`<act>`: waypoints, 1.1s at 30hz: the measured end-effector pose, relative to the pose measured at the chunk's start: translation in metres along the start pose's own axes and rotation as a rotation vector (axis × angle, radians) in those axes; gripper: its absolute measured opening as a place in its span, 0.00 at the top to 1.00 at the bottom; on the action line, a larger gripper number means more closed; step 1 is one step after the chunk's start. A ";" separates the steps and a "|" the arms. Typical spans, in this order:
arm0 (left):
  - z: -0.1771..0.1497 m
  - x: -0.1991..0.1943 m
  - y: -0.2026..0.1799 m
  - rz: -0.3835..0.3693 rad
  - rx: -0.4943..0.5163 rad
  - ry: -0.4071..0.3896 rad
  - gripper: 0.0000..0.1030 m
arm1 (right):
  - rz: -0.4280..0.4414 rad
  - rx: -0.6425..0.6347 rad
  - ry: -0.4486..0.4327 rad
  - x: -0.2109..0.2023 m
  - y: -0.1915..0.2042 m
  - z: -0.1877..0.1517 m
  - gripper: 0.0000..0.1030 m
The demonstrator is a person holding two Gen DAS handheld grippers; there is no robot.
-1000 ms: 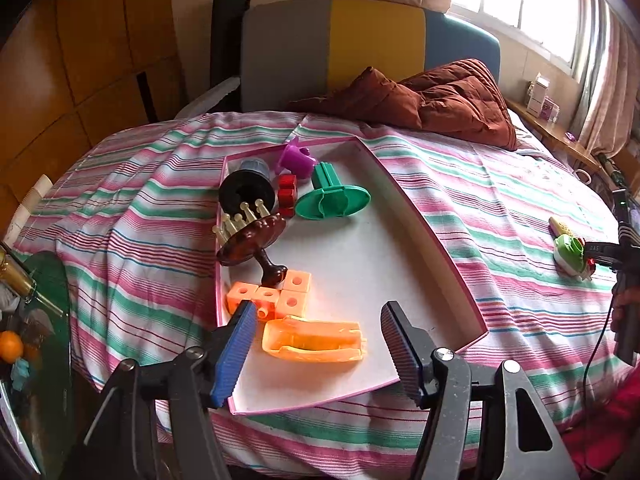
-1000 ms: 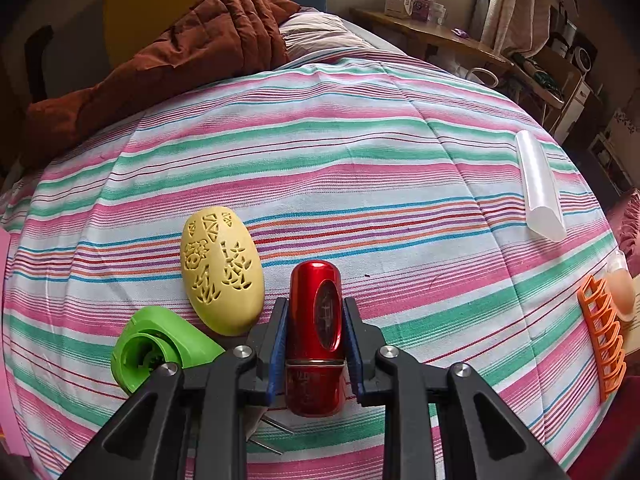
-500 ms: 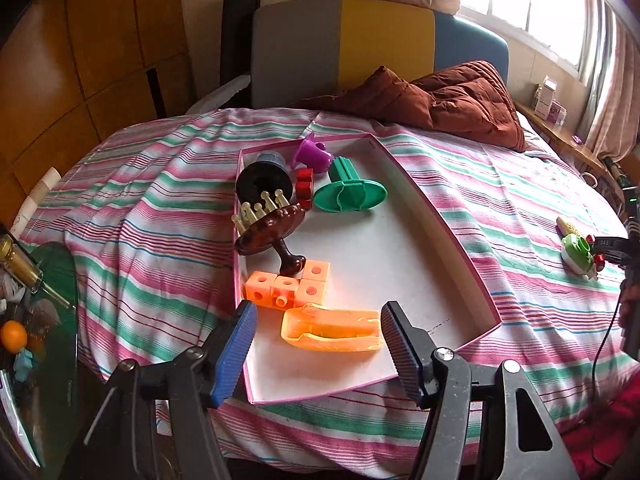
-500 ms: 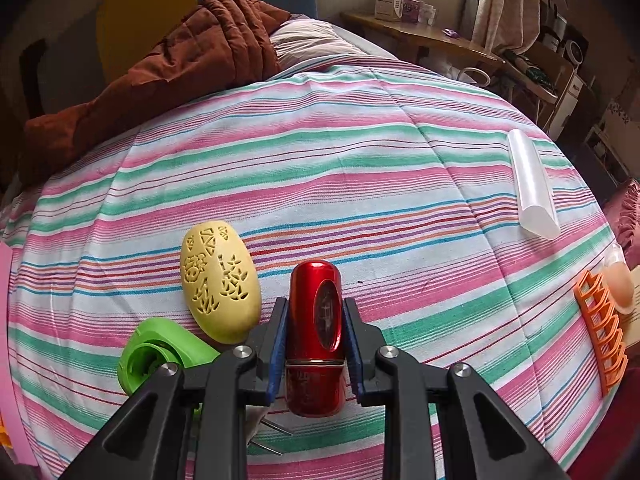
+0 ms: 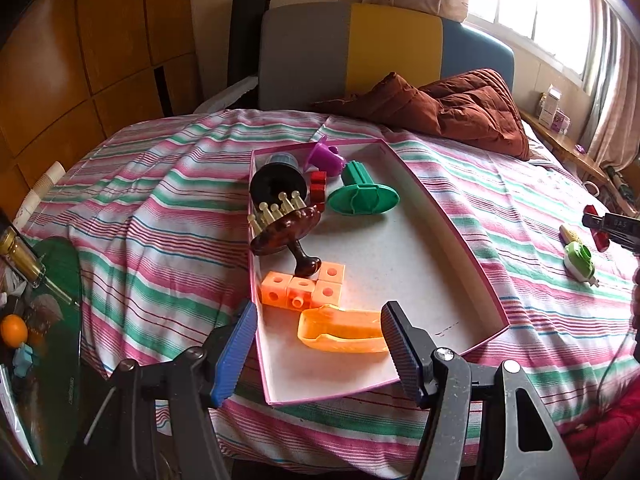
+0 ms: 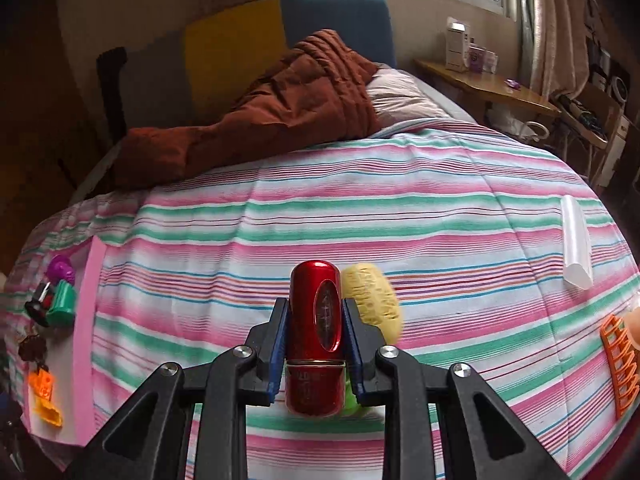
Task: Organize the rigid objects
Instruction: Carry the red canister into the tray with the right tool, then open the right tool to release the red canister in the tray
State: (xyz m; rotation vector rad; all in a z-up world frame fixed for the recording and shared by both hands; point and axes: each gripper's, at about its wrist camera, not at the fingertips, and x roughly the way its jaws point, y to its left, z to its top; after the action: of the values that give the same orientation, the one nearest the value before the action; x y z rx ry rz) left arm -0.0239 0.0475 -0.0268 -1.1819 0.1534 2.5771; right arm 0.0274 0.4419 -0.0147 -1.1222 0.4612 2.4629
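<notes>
Glossy red capsule-shaped case [image 6: 316, 336] — upright, clamped above the striped bedcover [image 6: 360, 216].

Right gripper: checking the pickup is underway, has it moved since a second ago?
Yes. Right gripper, clamping the red capsule, swung left past the yellow egg.

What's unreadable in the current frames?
- Green object, right wrist view: almost all hidden behind the red capsule and the right gripper.
- Orange rack, right wrist view: cut off by the right edge.
- Yellow oval, right wrist view: motion-blurred, pattern unclear.
- Grey item in the pink tray, left wrist view: hidden by the black disc.
</notes>
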 end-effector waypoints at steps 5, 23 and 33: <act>-0.002 -0.002 0.010 0.007 -0.037 -0.013 0.37 | 0.184 -0.123 0.039 -0.011 0.088 -0.009 0.76; -0.010 -0.004 0.061 0.042 -0.144 -0.017 0.37 | 0.369 -0.396 0.298 0.072 0.318 -0.063 0.75; -0.008 -0.009 0.059 0.048 -0.136 -0.036 0.37 | 0.428 -0.370 0.190 0.032 0.291 -0.057 0.71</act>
State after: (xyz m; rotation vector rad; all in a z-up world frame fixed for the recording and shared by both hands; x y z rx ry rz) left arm -0.0315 -0.0125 -0.0269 -1.1911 -0.0020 2.6857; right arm -0.0945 0.1703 -0.0361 -1.5521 0.3324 2.9086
